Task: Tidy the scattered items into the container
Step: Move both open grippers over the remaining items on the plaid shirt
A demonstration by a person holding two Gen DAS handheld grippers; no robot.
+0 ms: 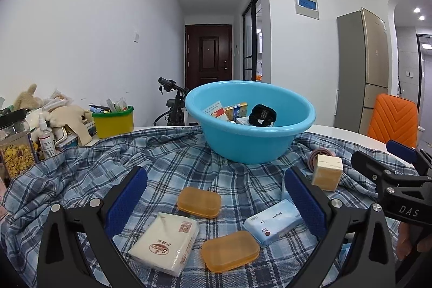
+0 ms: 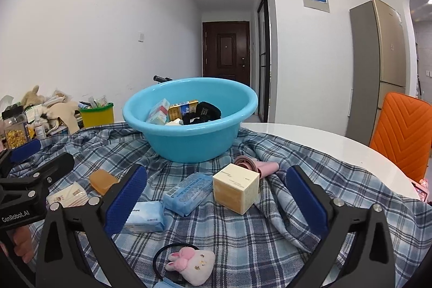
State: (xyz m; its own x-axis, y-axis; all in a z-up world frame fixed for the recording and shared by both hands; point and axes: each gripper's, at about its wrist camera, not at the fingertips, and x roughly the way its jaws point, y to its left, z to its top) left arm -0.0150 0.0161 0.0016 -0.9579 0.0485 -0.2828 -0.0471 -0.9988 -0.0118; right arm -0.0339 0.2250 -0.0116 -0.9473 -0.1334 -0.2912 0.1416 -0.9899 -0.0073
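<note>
A blue basin (image 1: 251,142) (image 2: 189,145) stands on a plaid cloth (image 1: 172,161) and holds boxes and a black item. My left gripper (image 1: 216,199) is open above two amber cases (image 1: 199,202) (image 1: 229,250), a white tissue pack (image 1: 164,242) and a blue tissue pack (image 1: 272,224). My right gripper (image 2: 216,196) is open around a cream cube box (image 2: 236,188) (image 1: 327,172) and a blue pack (image 2: 187,192). Another blue pack (image 2: 145,216), a pink roll (image 2: 256,166) and a plush hair tie (image 2: 191,265) lie near it.
A yellow-green bin (image 1: 113,122), a spray bottle (image 1: 46,138), a snack jar (image 1: 14,153) and plush toys (image 1: 70,120) crowd the far left. An orange chair (image 2: 402,134) stands right of the white table (image 2: 324,145). A fridge (image 1: 361,69) is behind.
</note>
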